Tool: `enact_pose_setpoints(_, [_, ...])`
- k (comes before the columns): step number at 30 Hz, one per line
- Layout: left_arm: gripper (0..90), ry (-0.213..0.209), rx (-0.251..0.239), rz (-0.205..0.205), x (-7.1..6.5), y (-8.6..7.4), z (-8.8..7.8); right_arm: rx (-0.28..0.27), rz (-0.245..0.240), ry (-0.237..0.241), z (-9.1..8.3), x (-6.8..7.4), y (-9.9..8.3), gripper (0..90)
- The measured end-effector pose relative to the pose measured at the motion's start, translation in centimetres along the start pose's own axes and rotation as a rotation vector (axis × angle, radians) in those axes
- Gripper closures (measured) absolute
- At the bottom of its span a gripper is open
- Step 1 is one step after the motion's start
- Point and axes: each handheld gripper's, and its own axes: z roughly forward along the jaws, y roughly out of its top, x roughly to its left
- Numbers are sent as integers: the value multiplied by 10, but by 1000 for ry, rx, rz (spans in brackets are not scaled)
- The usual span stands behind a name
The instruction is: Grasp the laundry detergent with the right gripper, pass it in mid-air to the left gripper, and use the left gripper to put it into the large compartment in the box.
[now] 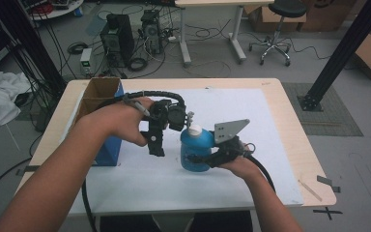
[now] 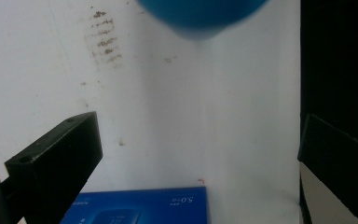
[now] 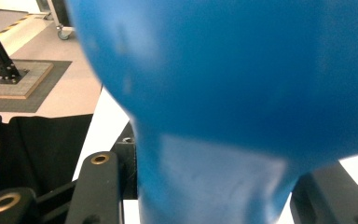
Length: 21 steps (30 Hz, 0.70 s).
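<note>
High cam overhead, faces fwd/down; both tool cams close-up, share blue bottle (image 1: pixel 195 147).

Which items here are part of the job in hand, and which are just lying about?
In the job:
- blue bottle with white cap
- right tongs, shut on the bottle
- left tongs, open beside the cap

Lying about:
- blue box
- open cardboard box
- white mat
</note>
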Motion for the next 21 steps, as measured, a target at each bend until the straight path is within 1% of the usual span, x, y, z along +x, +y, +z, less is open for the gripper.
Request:
enact_pose_setpoints(4, [1, -6, -2, -3, 0, -1, 0, -8, 0, 16, 20, -1, 0, 466])
enact_pose_setpoints(8, [1, -15, 0, -10, -2, -3, 1, -4, 3, 20, 37, -5, 1, 465])
enact_pose_setpoints(11, [1, -17, 1, -6, -2, -3, 3, -5, 6, 23, 45, -7, 2, 464])
enact_pose_setpoints(14, [1, -19, 2, -11, -1, -4, 4, -11, 6, 25, 51, -8, 4, 464])
enact_pose_setpoints(21, [1, -23, -1, -7, -2, -1, 6, -15, -15, 32, 64, -8, 13, 464])
